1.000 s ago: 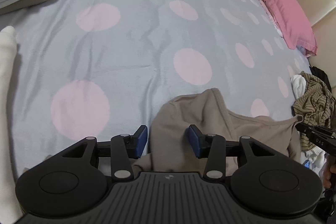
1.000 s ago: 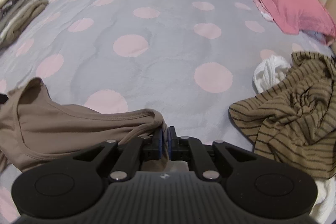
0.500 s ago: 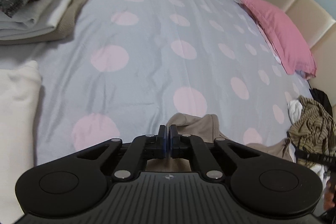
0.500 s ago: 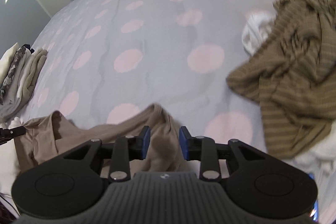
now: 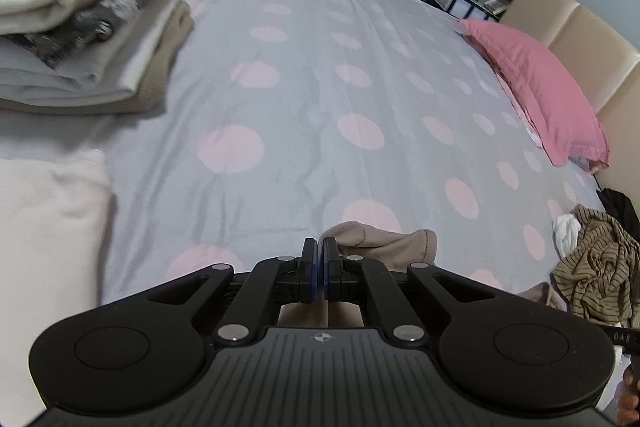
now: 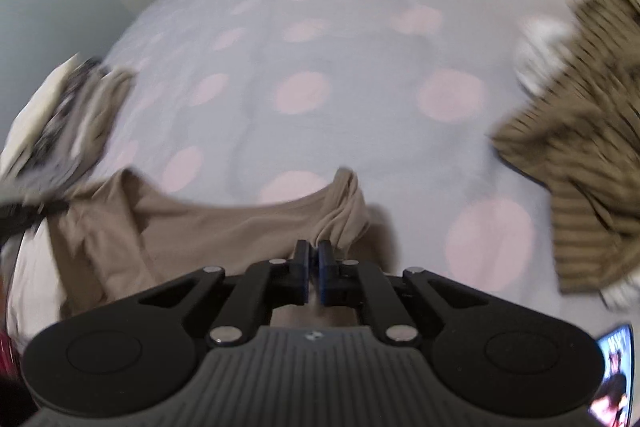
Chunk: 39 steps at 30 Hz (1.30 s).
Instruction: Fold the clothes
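A: Report the left gripper (image 5: 320,269).

B: My left fingers are closed together on one end of the tan top (image 5: 380,243). A fold of its fabric bunches just ahead of my pads and to their right, lifted off the grey bedspread with pink dots (image 5: 304,99).

A: And the right gripper (image 6: 314,271)?

B: Closed likewise, pinching the other end of the tan top (image 6: 200,227). From the right wrist view the cloth spans leftward from my fingers, its upper edge sagging in a shallow curve above the bedspread (image 6: 320,27). That view is motion-blurred.

A: Surroundings?

B: A stack of folded clothes (image 5: 84,27) sits at the far left of the bed. A folded white item (image 5: 48,227) lies nearer, also left. A crumpled olive striped garment (image 5: 596,267) lies at the right edge, touching a white piece (image 5: 566,231). A pink pillow (image 5: 540,87) rests against the beige headboard (image 5: 580,35).
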Each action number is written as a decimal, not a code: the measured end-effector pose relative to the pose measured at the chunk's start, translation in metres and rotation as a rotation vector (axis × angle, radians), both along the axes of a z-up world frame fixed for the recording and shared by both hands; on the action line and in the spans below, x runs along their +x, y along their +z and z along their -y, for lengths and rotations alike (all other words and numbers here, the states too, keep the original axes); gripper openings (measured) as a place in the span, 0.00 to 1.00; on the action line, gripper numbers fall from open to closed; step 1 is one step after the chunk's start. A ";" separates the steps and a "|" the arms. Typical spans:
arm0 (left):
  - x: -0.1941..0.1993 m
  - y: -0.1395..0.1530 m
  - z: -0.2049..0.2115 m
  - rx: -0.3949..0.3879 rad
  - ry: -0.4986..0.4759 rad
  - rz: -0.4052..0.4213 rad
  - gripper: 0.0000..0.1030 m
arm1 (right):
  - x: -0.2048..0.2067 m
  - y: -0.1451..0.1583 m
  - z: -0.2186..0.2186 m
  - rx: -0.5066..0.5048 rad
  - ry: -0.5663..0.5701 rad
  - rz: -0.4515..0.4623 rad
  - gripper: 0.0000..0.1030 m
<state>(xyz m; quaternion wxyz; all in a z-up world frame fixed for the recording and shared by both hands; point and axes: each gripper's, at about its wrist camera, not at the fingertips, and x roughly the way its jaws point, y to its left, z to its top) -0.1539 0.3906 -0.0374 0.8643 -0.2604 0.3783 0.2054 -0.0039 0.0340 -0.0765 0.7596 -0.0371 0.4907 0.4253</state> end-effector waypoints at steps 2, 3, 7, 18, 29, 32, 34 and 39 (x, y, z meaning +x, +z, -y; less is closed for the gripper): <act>-0.007 0.002 0.000 0.017 0.014 -0.023 0.01 | -0.016 0.003 -0.009 0.004 0.076 0.022 0.05; -0.011 0.004 -0.001 0.025 0.021 -0.035 0.01 | -0.025 0.002 -0.013 0.000 0.119 0.030 0.05; -0.024 0.004 -0.001 0.046 0.046 -0.077 0.01 | -0.058 -0.005 -0.030 -0.047 0.272 0.060 0.05; -0.029 -0.005 0.003 0.049 0.023 -0.102 0.01 | -0.106 0.000 -0.030 -0.094 0.511 0.303 0.16; -0.030 -0.009 0.002 0.039 0.017 -0.103 0.01 | -0.109 -0.004 -0.038 -0.148 0.539 0.489 0.32; -0.028 -0.009 0.002 0.039 0.014 -0.103 0.01 | -0.113 -0.013 -0.043 -0.173 0.555 0.510 0.30; -0.026 -0.010 0.002 0.040 0.011 -0.105 0.01 | -0.112 -0.017 -0.045 -0.190 0.552 0.507 0.28; -0.025 -0.012 0.002 0.043 0.005 -0.110 0.01 | -0.109 -0.017 -0.046 -0.188 0.543 0.494 0.18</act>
